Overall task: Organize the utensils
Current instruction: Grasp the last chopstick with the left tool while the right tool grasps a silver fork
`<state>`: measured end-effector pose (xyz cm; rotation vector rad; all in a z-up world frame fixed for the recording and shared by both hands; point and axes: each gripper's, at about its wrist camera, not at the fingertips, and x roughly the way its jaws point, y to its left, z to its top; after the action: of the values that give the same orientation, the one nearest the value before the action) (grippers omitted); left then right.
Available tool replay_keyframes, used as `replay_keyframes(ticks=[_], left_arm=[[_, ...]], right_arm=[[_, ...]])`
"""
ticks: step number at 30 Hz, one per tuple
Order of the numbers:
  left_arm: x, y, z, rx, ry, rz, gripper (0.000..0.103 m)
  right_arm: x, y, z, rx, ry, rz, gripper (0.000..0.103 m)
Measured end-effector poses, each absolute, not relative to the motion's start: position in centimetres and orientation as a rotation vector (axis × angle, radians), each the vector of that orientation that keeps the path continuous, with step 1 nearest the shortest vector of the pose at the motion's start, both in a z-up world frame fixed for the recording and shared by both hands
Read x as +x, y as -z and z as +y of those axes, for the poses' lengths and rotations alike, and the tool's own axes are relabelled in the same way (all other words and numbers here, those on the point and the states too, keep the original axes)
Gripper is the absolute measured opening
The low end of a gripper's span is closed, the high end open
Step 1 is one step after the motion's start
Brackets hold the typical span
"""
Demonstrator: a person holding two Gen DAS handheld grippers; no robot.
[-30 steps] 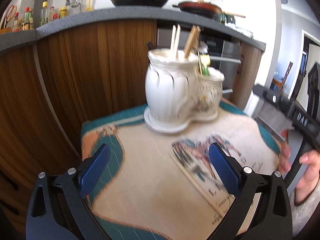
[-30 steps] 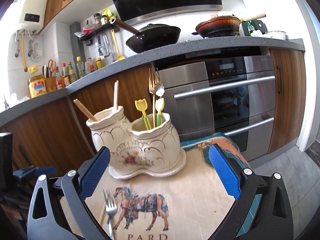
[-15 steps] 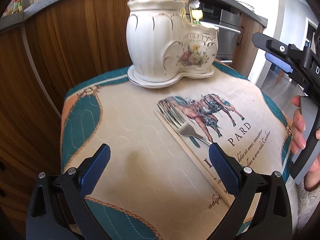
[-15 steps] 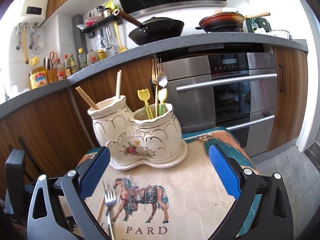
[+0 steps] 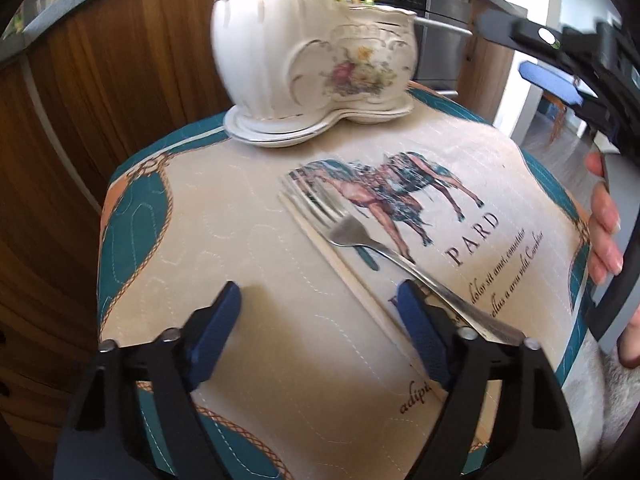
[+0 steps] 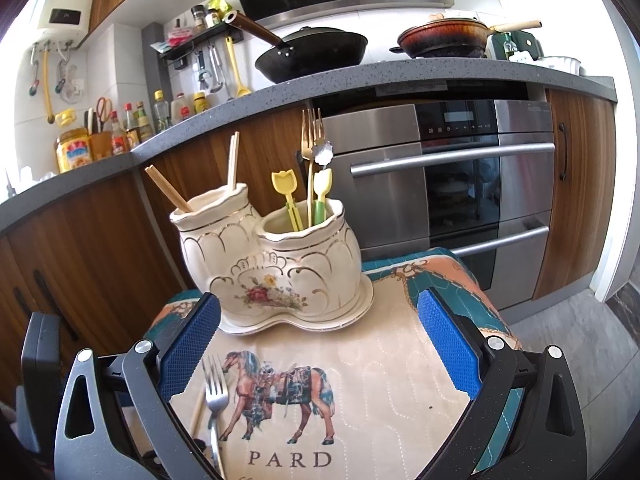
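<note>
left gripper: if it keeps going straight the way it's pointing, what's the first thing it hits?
Probably the bare cloth mat. The left gripper, jaws closing with nothing between them, aims just left of the chopstick and fork. Depth is unclear.

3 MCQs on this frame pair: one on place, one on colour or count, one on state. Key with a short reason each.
1. Where does the silver fork lie?
A. In the ceramic holder
B. On the mat beside a chopstick
C. On the counter

2. What colour are the gripper pads?
A. Blue
B. Red
C. Green

3. What is in the right gripper?
A. A fork
B. A chopstick
C. Nothing

Key: B, the fork rests flat on the horse-print mat along the chopstick, short of the ceramic holder. A, both pads are blue. C, its jaws stand wide with only mat between them.
</note>
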<state>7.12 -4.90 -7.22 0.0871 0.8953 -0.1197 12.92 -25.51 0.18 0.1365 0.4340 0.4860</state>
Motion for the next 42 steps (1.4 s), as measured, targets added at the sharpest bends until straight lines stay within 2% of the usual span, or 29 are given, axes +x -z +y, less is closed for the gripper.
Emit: replay_keyframes(ticks=[4,6,9,12,21,32,37,39,42], left_arm=[[7.0,6.8,-5.6,0.13,0.174,0.901,0.045],[7.1,6.6,-5.5,0.136,0.19,0.915,0.027],[7.3,6.5,-4.7,0.142,0.177,0.93,0.016],[7.4,6.4,-3.7,0.137,0.165,0.94,0.012],[7.5,6.5,-1.7,0.137,0.146,0.949,0.007],[7.7,6.6,-1.1,0.109,0.158,0.937,0.008],[7.4,6.6,-1.2,0.115,0.161,0.935,0.008],[7.5,6.6,-1.3,0.119,0.16,0.933,0.01],[7.8,6.7,-1.4,0.11,0.154,0.931,0.014]], right_arm=[[12.9,-0.1,-25.5,0.135,-0.488,0.439,0.098],[12.9,-0.2,-25.5,0.134,-0.492,0.438,0.098],[12.9,-0.2,-25.5,0.131,-0.496,0.442,0.098],[12.9,0.0,-25.2,0.115,-0.513,0.471,0.098],[12.5,3.1,-19.8,-0.115,-0.659,0.718,0.094],[10.8,5.3,-16.5,-0.256,-0.765,0.836,0.039],[10.2,5.9,-15.7,-0.299,-0.793,0.858,0.025],[10.1,6.0,-15.5,-0.306,-0.797,0.853,0.024],[10.5,6.1,-15.9,-0.262,-0.794,0.863,0.013]])
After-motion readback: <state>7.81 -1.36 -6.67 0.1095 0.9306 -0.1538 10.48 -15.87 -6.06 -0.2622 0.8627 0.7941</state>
